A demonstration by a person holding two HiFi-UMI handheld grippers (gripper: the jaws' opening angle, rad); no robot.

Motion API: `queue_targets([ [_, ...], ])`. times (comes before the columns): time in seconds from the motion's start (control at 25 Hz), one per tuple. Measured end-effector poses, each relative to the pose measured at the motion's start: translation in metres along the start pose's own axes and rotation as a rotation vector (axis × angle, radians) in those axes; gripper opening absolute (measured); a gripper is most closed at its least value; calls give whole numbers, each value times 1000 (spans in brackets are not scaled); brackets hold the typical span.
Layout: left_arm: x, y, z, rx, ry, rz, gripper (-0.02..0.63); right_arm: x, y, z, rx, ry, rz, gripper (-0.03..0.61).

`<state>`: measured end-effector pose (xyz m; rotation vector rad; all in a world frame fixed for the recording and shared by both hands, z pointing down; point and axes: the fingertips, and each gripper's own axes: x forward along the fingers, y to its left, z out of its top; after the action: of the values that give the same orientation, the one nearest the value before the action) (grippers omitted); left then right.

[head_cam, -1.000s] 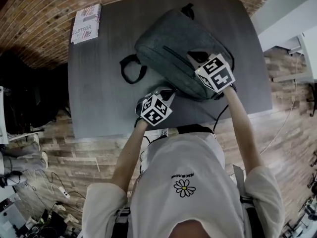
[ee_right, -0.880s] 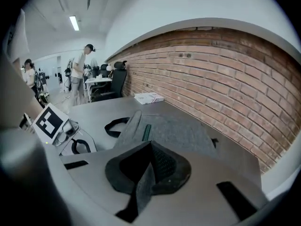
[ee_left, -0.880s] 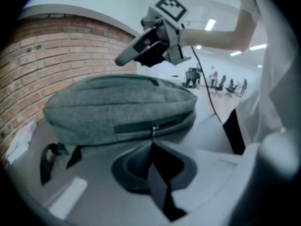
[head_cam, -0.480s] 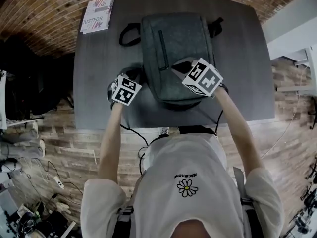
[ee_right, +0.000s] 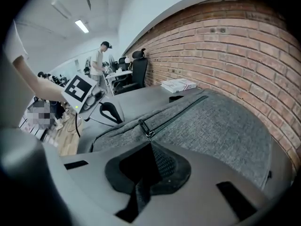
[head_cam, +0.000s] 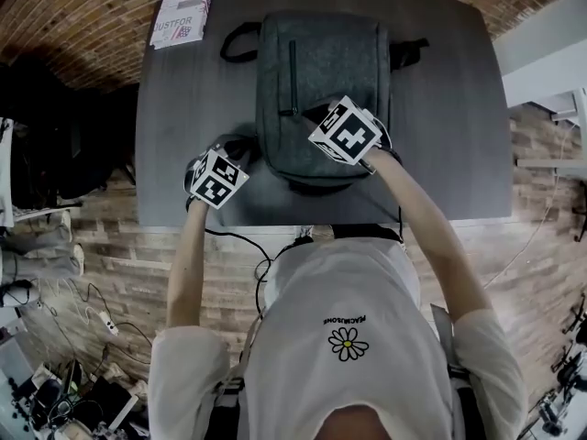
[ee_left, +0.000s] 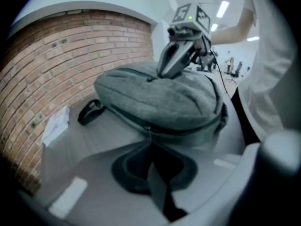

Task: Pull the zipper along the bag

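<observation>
A grey backpack [head_cam: 321, 81] lies flat on the dark table [head_cam: 449, 108], square to its edges. My left gripper [head_cam: 244, 147] is at the bag's near left corner. In the left gripper view its jaws [ee_left: 149, 142] are shut, and the small pull of the side zipper [ee_left: 148, 127] runs down into their tips. My right gripper [head_cam: 308, 112] rests on top of the bag, shut, with its tips [ee_right: 150, 144] on the fabric just below the front pocket zipper's slider [ee_right: 148, 135]. That slider's tab lies free, and the zipper [ee_right: 181, 111] runs away from it, closed.
A printed booklet [head_cam: 182, 12] lies at the table's far left corner. The bag's black carry handle [head_cam: 237, 42] sticks out on its left, and a strap [head_cam: 410, 51] on its right. The person's body stands at the near table edge. A brick wall lies beyond the table.
The bag has swung from a diagonal lie to square with the table. My left gripper has moved left along the near side. My right gripper has shifted left and down on the bag.
</observation>
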<state>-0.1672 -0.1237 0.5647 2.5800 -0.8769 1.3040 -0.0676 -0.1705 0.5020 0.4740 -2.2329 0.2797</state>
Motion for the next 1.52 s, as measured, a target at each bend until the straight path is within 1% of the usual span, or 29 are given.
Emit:
queue_targets([
  [0.08, -5, -18, -2, -15, -12, -19, 2, 0, 0, 0, 1, 0, 2, 0],
  [0.2, -9, -56, -3, 5, -19, -92, 2, 2, -2, -1, -4, -2, -6, 0],
  [0.24, -11, -70, -1, -2, -26, -119, 2, 2, -2, 0, -7, -1, -8, 0],
  [0.36, -15, -105, 4, -62, -54, -172, 8, 1, -3, -1, -6, 5, -16, 0],
  [0.4, -15, -116, 9, -68, -66, -191, 9, 1, -3, -2, -6, 6, -22, 0],
  [0.48, -13, -138, 22, -34, -88, -232, 9, 2, -3, -2, -15, 4, -47, 0],
  [0.56, -9, -155, 35, 20, -88, -241, 9, 4, -3, -2, -28, 1, -78, 0],
  [0.64, -7, -161, 40, 40, -75, -240, 6, 4, -3, -3, -30, 1, -97, 0],
  [0.76, -10, -156, 34, 36, -59, -237, 2, 9, -1, 0, -31, 4, -117, 0],
  [0.88, -10, -149, 22, 31, -35, -198, 2, 17, 5, 7, -51, -16, -89, 0],
  [0.92, -10, -149, 22, 20, -27, -180, 0, 13, 6, 9, -69, -30, -73, 0],
  [0.96, -9, -151, 23, 8, -20, -161, 0, 4, 2, 10, -106, -47, -80, 1],
  [1.0, -8, -152, 25, -3, -15, -141, 0, -10, -10, 13, -164, -66, -135, 0],
  [1.08, -7, -155, 29, -32, -13, -105, 0, -37, -54, 20, -294, -85, -343, 0],
  [1.12, -7, -155, 30, -54, -16, -91, 0, -45, -75, 22, -326, -72, -409, 0],
  [1.16, -7, -155, 29, -76, -19, -80, 0, -47, -90, 23, -327, -48, -419, 0],
  [1.24, -7, -155, 27, -106, -18, -66, 0, -42, -106, 21, -288, -8, -366, 0],
  [1.36, -6, -154, 26, -108, -4, -59, 0, -34, -115, 14, -220, 23, -306, 0],
  [1.44, -5, -152, 26, -115, 0, -45, 0, -33, -117, 11, -209, 53, -302, -2],
  [1.52, -6, -148, 22, -133, 4, -20, 0, -33, -116, 9, -236, 85, -316, -2],
])
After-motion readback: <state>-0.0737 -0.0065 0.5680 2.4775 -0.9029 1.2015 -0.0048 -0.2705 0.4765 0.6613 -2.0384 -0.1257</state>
